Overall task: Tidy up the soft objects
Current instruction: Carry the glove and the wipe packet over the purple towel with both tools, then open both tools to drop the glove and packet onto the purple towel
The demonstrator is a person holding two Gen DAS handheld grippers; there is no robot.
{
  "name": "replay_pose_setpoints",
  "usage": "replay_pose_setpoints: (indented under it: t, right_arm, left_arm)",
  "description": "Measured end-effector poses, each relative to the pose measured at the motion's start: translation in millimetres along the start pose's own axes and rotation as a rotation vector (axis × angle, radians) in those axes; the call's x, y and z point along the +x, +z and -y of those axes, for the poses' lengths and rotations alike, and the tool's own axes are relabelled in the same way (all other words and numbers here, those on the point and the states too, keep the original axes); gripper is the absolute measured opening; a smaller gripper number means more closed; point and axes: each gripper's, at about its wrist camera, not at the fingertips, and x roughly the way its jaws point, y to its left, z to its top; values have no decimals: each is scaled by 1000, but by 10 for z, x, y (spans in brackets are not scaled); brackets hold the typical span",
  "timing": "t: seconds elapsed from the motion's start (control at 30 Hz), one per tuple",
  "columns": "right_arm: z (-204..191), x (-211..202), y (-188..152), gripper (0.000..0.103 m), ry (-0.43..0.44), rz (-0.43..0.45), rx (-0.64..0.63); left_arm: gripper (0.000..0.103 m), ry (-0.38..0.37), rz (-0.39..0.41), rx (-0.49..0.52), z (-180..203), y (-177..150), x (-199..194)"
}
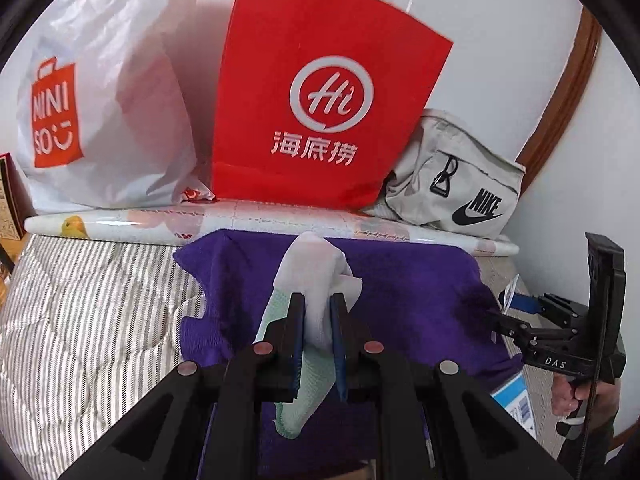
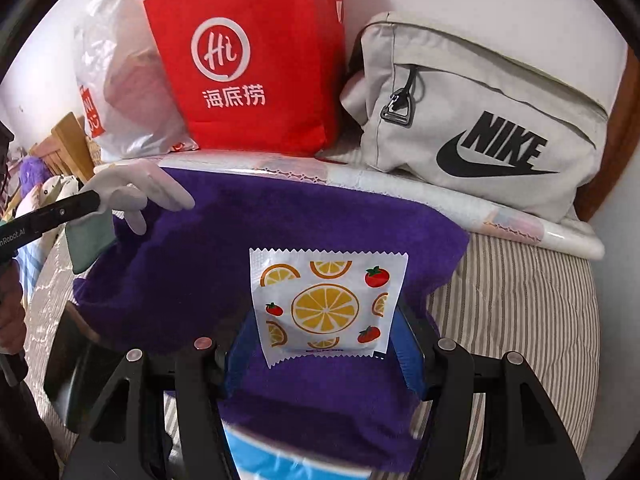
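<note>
My left gripper [image 1: 318, 304] is shut on a white glove with a mint-green cuff [image 1: 316, 276], held over a purple towel [image 1: 400, 280] that lies on the striped bedcover. The right wrist view shows that glove [image 2: 136, 192] hanging from the left gripper [image 2: 86, 202] at the towel's left edge. My right gripper [image 2: 324, 314] holds a flat white packet printed with orange slices and tomatoes [image 2: 326, 304] between its blue pads [image 2: 410, 344], above the purple towel [image 2: 192, 264]. The left wrist view has the right gripper [image 1: 506, 318] at the towel's right edge.
Against the wall stand a white Miniso plastic bag [image 1: 104, 120], a red paper bag [image 1: 320, 100] and a grey Nike bag [image 2: 480, 128]. A patterned roll [image 1: 248, 220] lies in front of them. A blue-and-white pack [image 2: 288, 460] lies near the towel's front edge.
</note>
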Motion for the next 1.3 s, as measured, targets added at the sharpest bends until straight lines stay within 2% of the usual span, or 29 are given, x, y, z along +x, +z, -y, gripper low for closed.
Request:
replay_pose_setpoints:
  t: [0.23, 0.5, 1.1, 1.23, 1.3]
  right_arm:
    - [50, 270, 107, 62, 7, -44, -9]
    - [81, 470, 223, 62, 21, -89, -10]
    - [156, 732, 169, 62, 6, -148, -9]
    - [119, 800, 184, 64, 5, -163, -8]
    - [109, 812, 181, 69, -3, -166, -21]
  left_arm:
    - [13, 28, -53, -1, -65, 24, 242]
    - [13, 13, -86, -19, -113, 7, 402]
    - [15, -15, -132, -28, -105, -41, 549]
    - [26, -15, -141, -38, -121, -41, 530]
    - [33, 5, -141, -32, -114, -39, 514]
